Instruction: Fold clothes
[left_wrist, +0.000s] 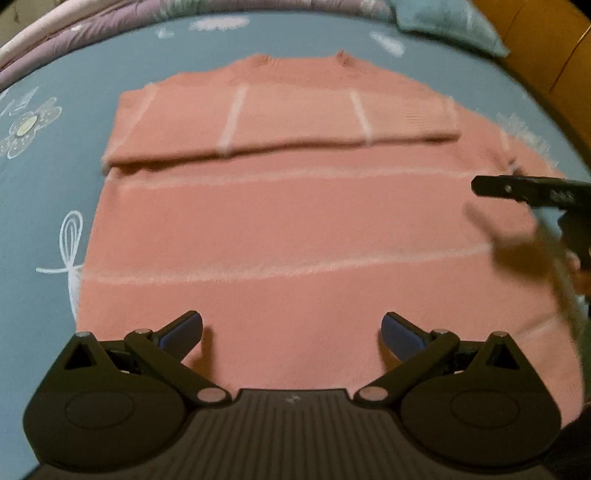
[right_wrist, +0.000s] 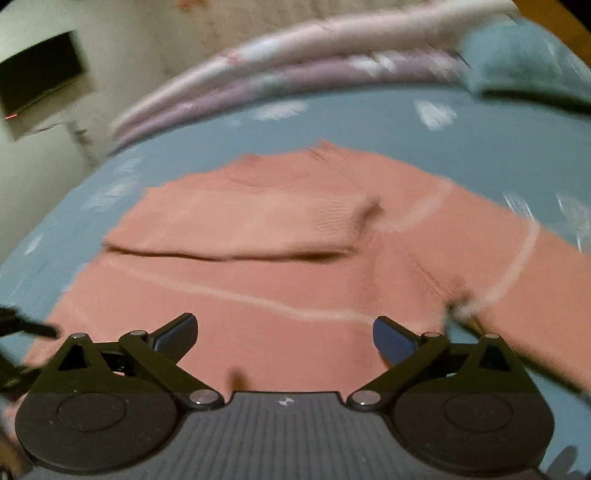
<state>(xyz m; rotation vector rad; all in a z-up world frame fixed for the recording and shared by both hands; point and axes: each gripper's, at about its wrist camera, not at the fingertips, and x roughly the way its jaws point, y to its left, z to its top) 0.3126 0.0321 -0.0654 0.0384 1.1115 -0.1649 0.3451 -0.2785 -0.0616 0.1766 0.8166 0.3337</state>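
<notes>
A pink sweater (left_wrist: 280, 225) with thin white stripes lies flat on the blue bedsheet (left_wrist: 40, 206). One sleeve (left_wrist: 288, 118) is folded across the chest below the collar. My left gripper (left_wrist: 291, 334) hovers open over the hem, nothing between its fingers. The right gripper (left_wrist: 524, 192) shows as a black tool at the sweater's right edge. In the right wrist view the sweater (right_wrist: 258, 295) fills the middle, its other sleeve (right_wrist: 517, 266) stretching out to the right. My right gripper (right_wrist: 284, 334) is open above the body fabric.
A rolled pink and purple quilt (right_wrist: 295, 74) lies along the far side of the bed, with a teal pillow (left_wrist: 450, 22) at the far right. A wooden headboard (left_wrist: 546, 44) lies beyond it. A dark screen (right_wrist: 37, 74) hangs on the wall.
</notes>
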